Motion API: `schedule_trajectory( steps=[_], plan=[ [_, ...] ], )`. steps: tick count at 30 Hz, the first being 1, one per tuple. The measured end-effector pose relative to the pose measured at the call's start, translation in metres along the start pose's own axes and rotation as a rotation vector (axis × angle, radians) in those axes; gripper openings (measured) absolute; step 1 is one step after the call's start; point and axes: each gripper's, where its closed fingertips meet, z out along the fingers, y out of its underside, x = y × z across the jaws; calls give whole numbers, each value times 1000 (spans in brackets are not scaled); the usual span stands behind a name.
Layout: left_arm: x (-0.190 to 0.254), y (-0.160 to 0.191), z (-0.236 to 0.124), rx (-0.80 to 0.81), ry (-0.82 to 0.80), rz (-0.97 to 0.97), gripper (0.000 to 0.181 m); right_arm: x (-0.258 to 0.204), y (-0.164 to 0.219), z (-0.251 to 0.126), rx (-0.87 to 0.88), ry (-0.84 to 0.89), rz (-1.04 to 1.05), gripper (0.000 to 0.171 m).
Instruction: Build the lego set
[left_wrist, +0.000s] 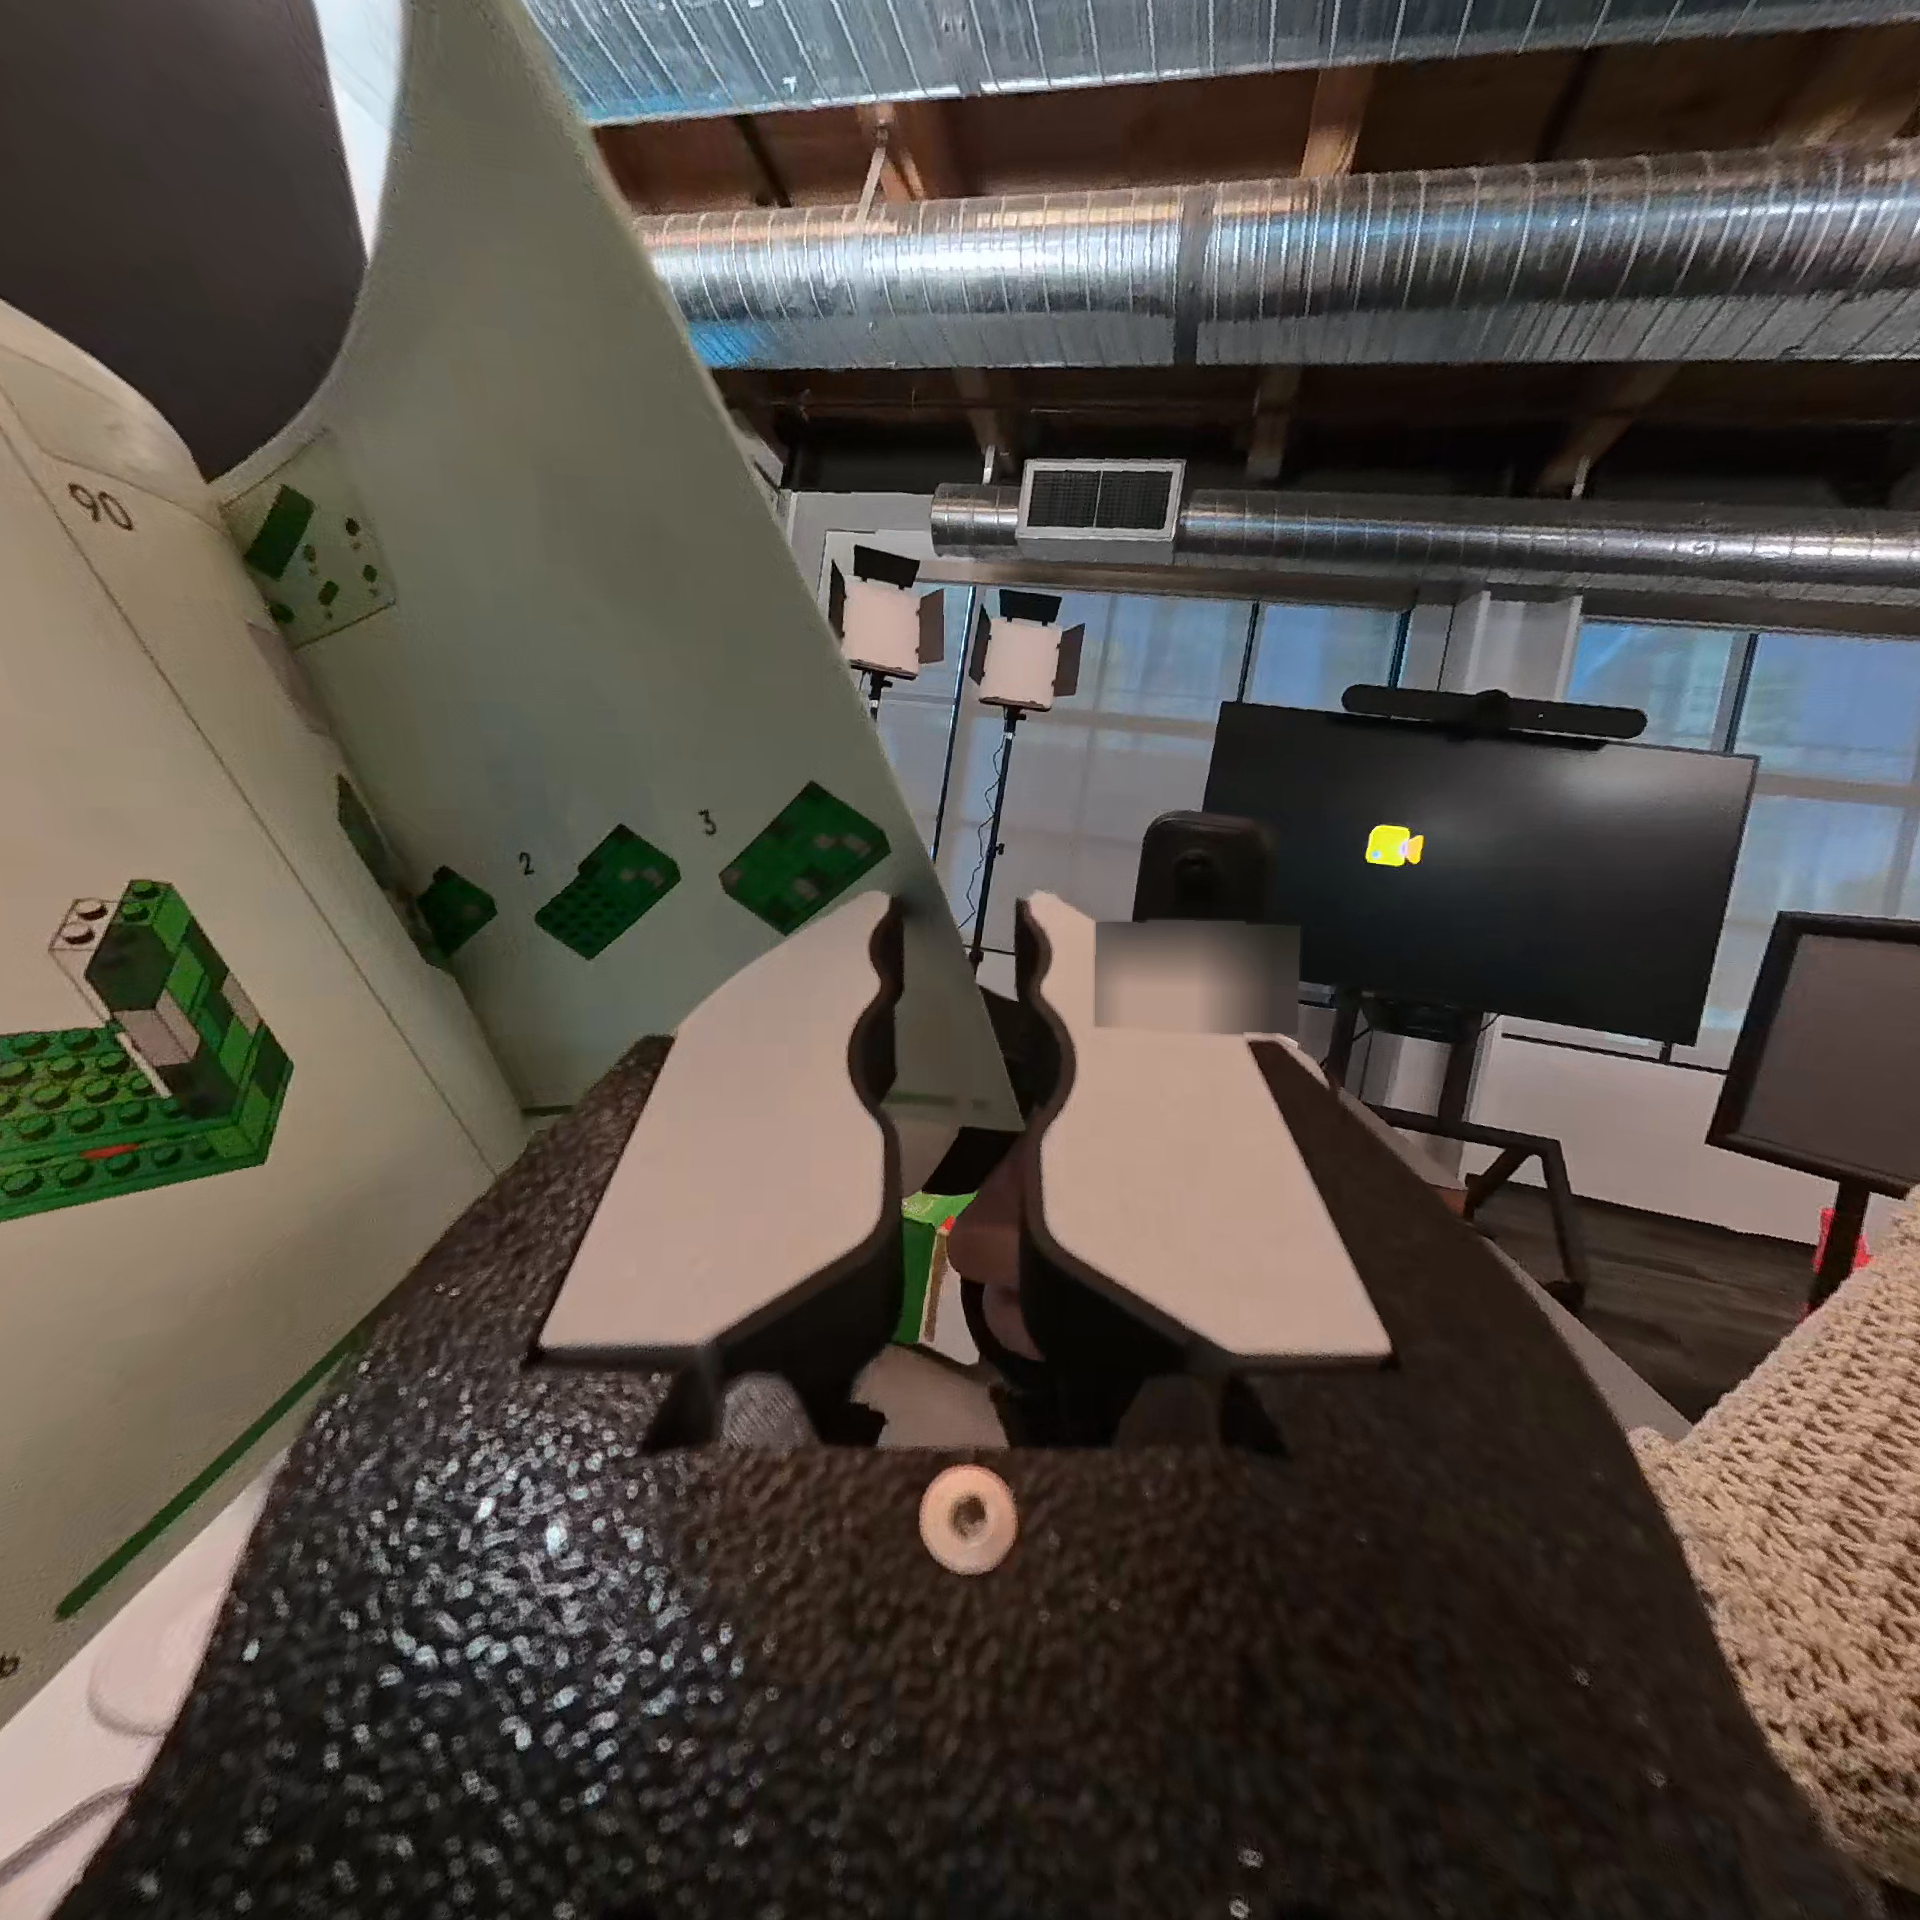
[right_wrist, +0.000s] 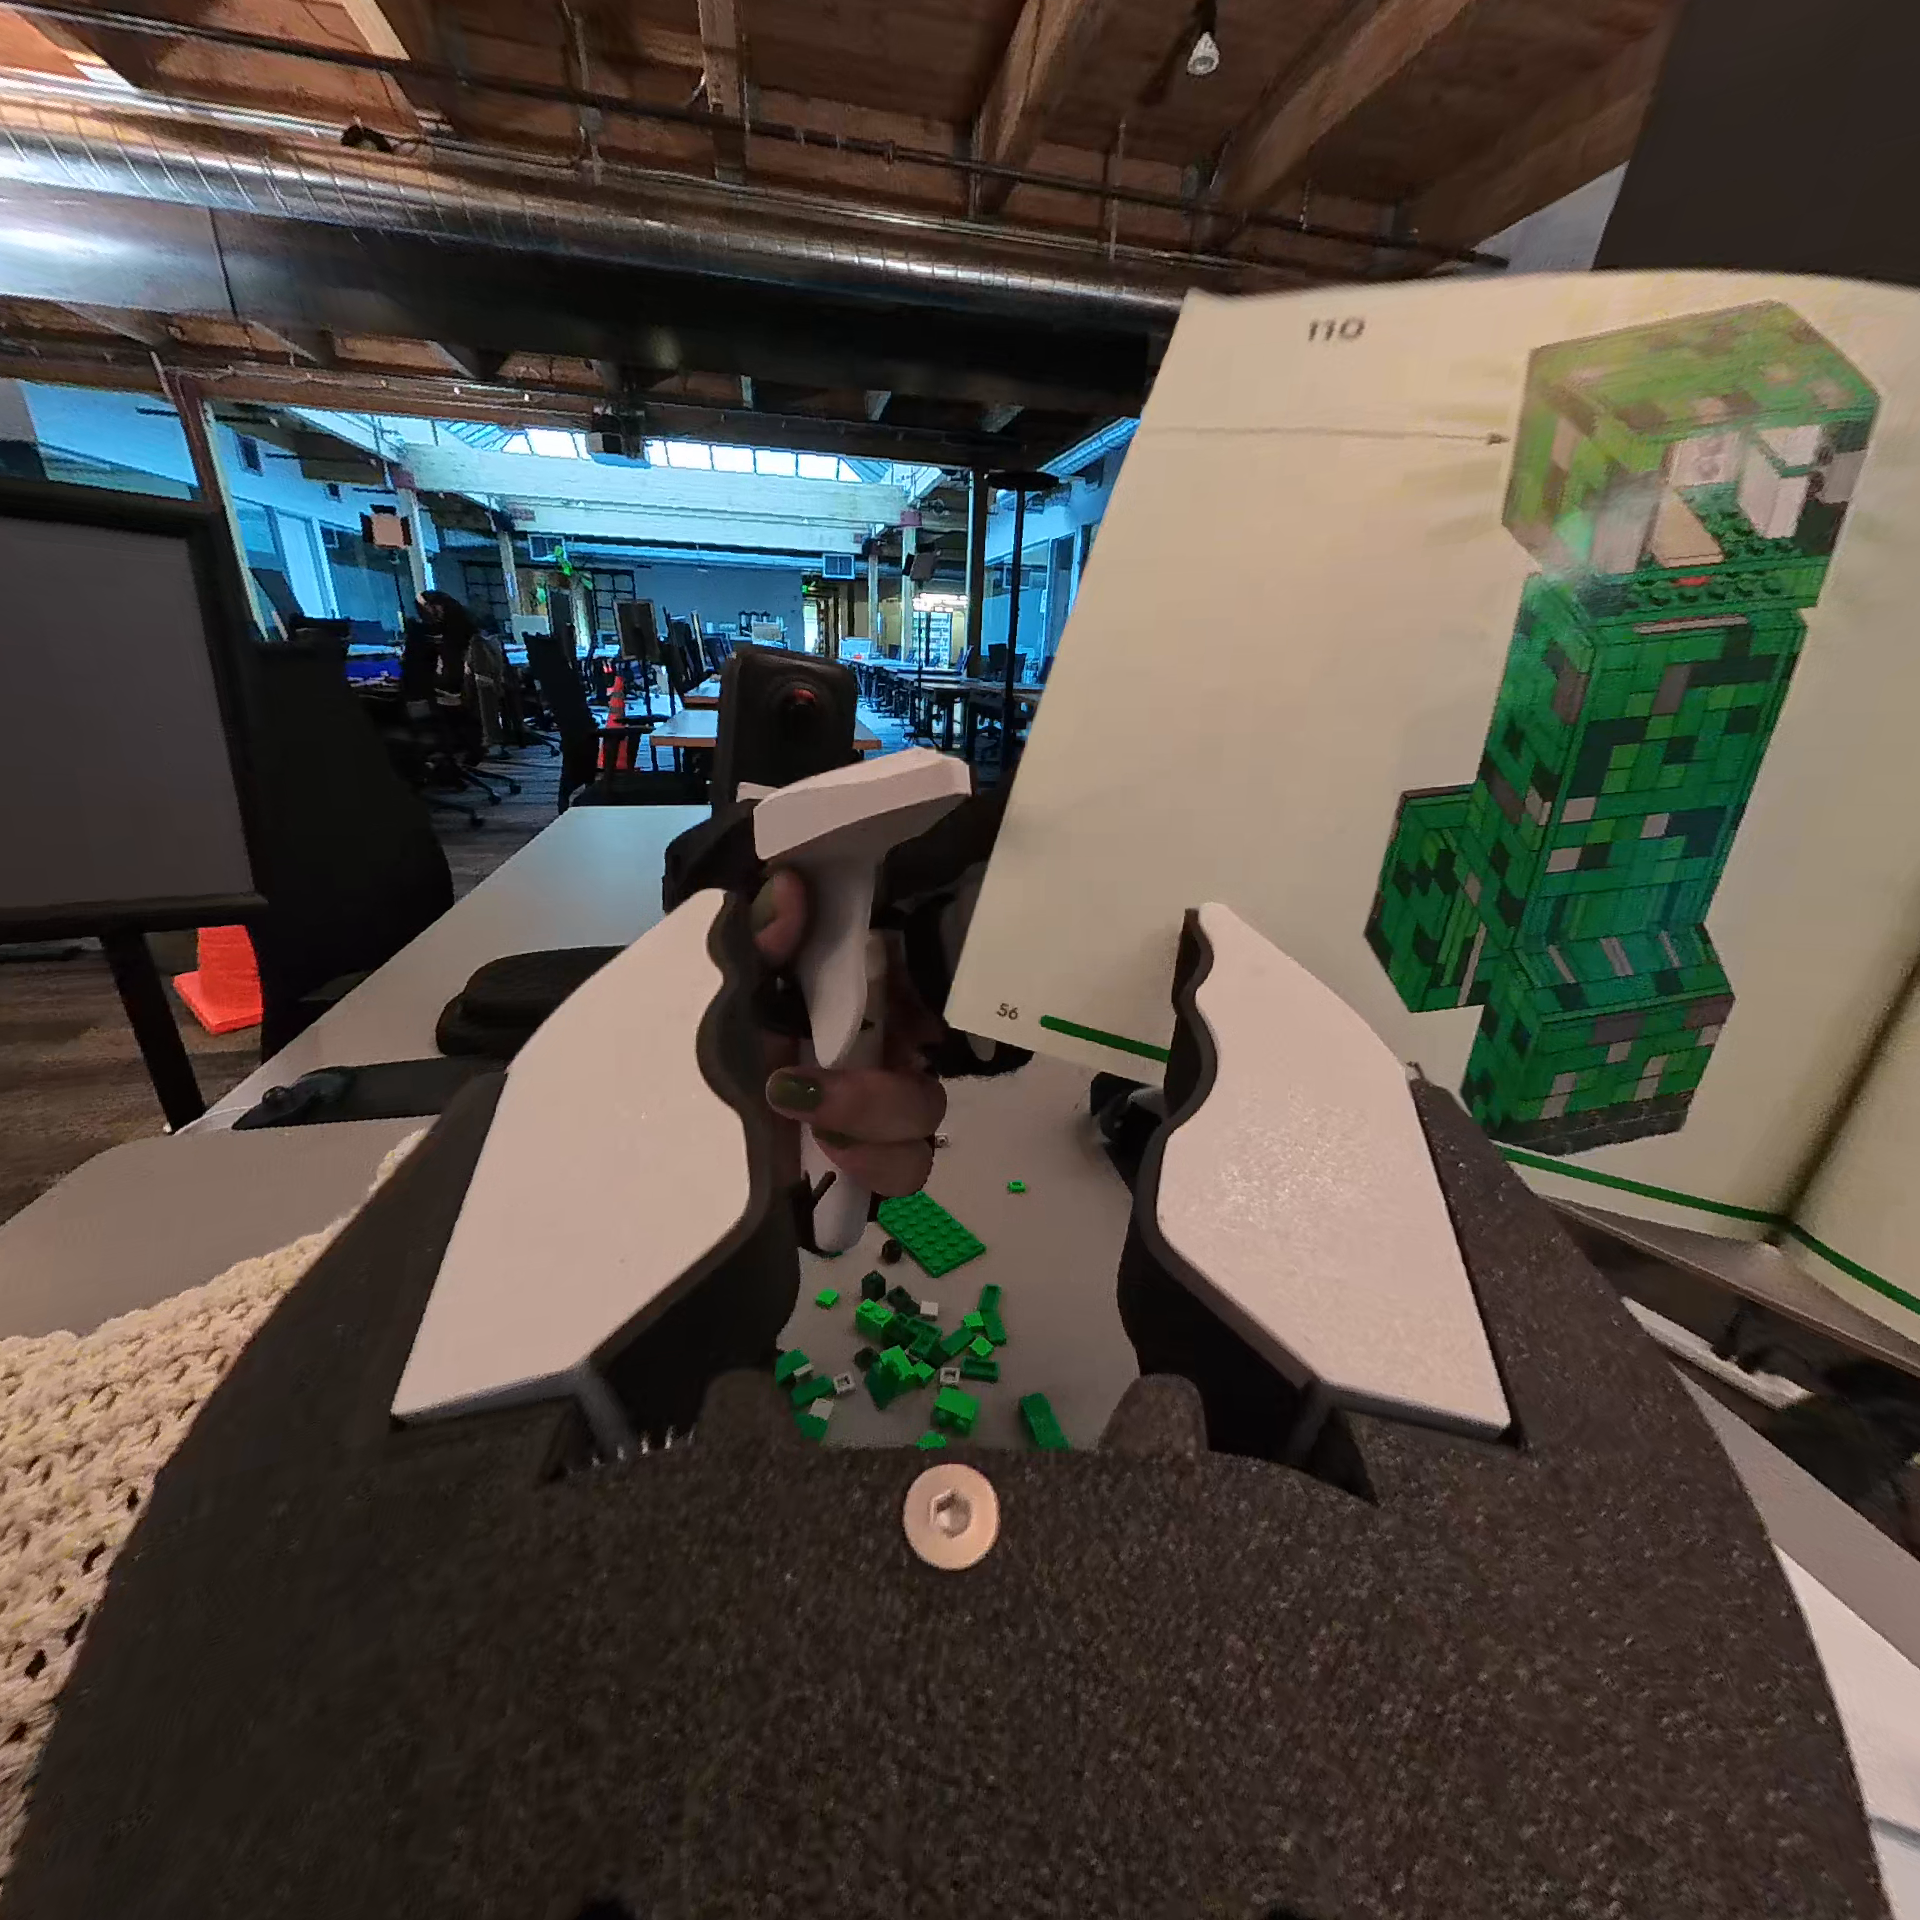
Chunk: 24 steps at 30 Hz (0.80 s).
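The left tongs (left_wrist: 958, 914) stood with their white-faced fingers a narrow gap apart; the raised page's edge lay near the left tip, but whether they gripped it could not be told. To the left of the frame rose the open paper instruction booklet (left_wrist: 208, 883) printed with green brick diagrams. At centre right stood a large black monitor on a stand (left_wrist: 1475, 862), with two studio light panels (left_wrist: 951, 644) to its left.

The right tongs (right_wrist: 956, 914) were spread wide and held nothing. Between them, at the centre of the frame, a hand (right_wrist: 862, 1101) held the left tongs' handle. Below it a scatter of small green lego bricks (right_wrist: 914, 1351) and a flat green studded plate (right_wrist: 928, 1232) lay on the grey desk (right_wrist: 582, 883). The booklet's lifted page filled the upper right.
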Motion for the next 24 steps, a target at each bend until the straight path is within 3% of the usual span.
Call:
schedule_trajectory(
  steps=[24],
  plan=[
    [11,14,11,-68,44,62,2,-3,-4,-9,-3,-17,-34,78]
  ],
)
